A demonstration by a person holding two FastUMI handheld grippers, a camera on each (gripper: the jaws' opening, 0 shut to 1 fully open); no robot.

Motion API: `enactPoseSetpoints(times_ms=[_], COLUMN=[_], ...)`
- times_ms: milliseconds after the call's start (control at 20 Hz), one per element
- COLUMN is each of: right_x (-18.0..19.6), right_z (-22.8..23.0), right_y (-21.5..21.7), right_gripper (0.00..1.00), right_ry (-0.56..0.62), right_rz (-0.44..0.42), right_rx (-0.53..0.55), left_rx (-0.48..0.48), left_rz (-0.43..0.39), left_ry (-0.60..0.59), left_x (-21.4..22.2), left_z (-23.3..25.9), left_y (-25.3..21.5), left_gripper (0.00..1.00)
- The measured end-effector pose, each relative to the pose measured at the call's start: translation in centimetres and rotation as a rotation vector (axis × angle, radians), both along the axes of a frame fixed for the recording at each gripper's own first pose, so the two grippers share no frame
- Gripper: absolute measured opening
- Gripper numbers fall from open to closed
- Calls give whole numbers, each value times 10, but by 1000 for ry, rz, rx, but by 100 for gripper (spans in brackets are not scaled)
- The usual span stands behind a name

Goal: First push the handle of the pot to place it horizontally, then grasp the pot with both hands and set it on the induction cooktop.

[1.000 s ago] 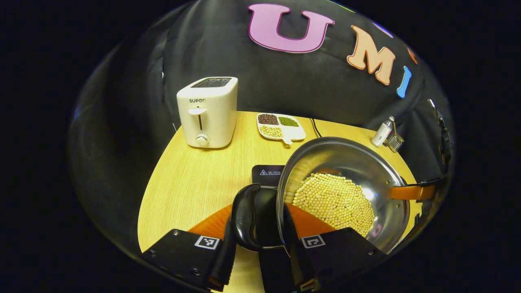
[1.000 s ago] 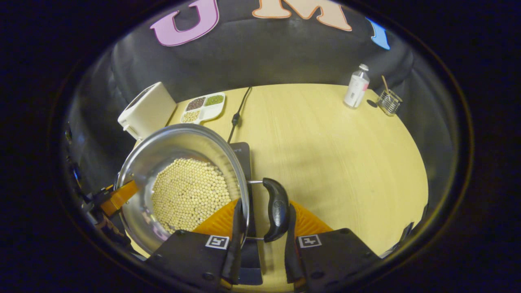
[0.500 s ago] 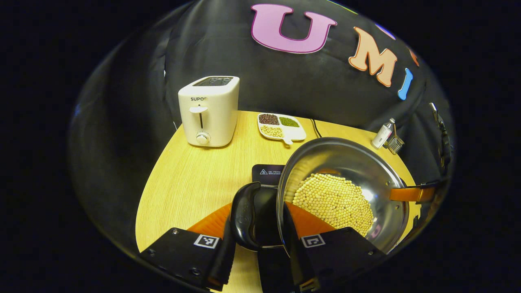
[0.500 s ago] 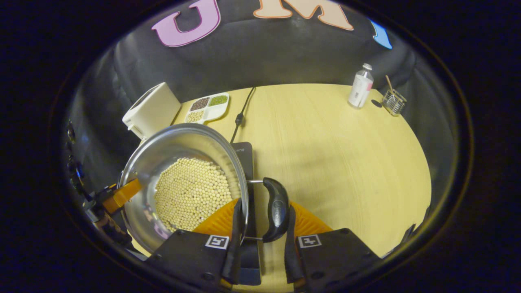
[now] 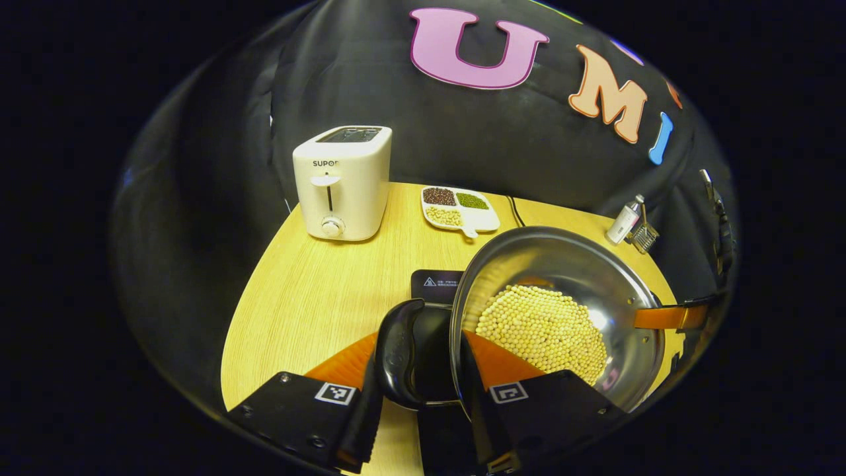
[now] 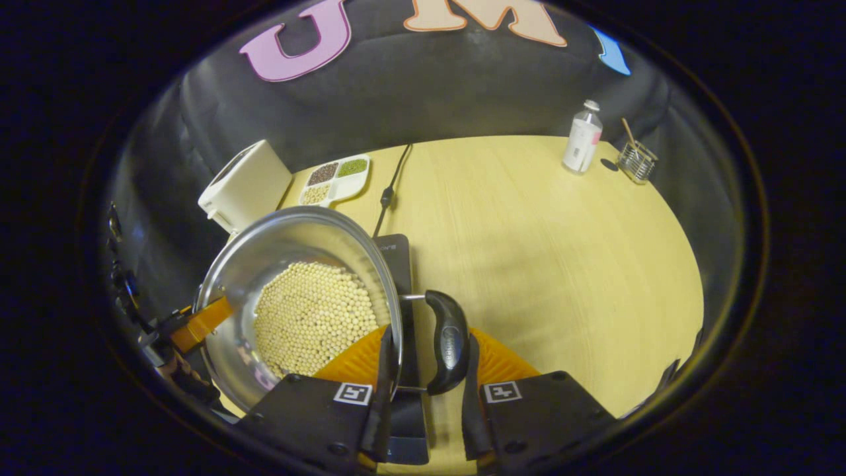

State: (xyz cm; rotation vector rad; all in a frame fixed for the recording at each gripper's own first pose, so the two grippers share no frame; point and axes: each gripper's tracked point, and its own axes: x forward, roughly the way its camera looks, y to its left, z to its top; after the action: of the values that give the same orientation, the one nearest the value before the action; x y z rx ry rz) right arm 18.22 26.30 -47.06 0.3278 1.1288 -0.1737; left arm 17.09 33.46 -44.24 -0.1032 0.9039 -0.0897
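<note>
A steel pot holding soybeans sits over the black induction cooktop and hides most of it. My left gripper is shut on the pot's black side handle, with the rim against its inner finger. My right gripper is shut on the opposite black handle. Each view shows the other gripper's finger at the pot's far rim. Whether the pot rests on the cooktop I cannot tell.
On the wooden table, a white toaster stands at the back left, beside a divided dish of beans. The cooktop's cable runs backward. A small bottle and a wire holder stand at the far right.
Both grippers keep their hold on the handles. The pot has drifted only slightly over the cooktop, and the background has shifted a little in both views.
</note>
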Motion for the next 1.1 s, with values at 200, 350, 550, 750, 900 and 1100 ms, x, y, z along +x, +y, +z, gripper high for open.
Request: enactPoseSetpoints(times_ms=[200,350,550,750,900,1100], right_x=[1,-9,-2,-4,-8,-18], right_z=[-1,-6,6,15,25,41], right_y=[0,10,2,-4,-6,-13], right_gripper=[45,53,100,94,94,95], right_ry=[-2,28,-66,-93,-114,-153], right_rz=[14,-7,-13,-14,-9,7], right_rx=[15,84,59,35,46,37], left_rx=[44,53,53,71,57,38], left_rz=[-20,14,76,90,70,72], left_ry=[36,30,30,18,2,-17], left_x=[-13,-15,-25,-35,-36,-39], left_z=[4,10,17,30,38,48], left_y=[2,4,8,11,1,-14], left_gripper=[65,78,92,100,97,97])
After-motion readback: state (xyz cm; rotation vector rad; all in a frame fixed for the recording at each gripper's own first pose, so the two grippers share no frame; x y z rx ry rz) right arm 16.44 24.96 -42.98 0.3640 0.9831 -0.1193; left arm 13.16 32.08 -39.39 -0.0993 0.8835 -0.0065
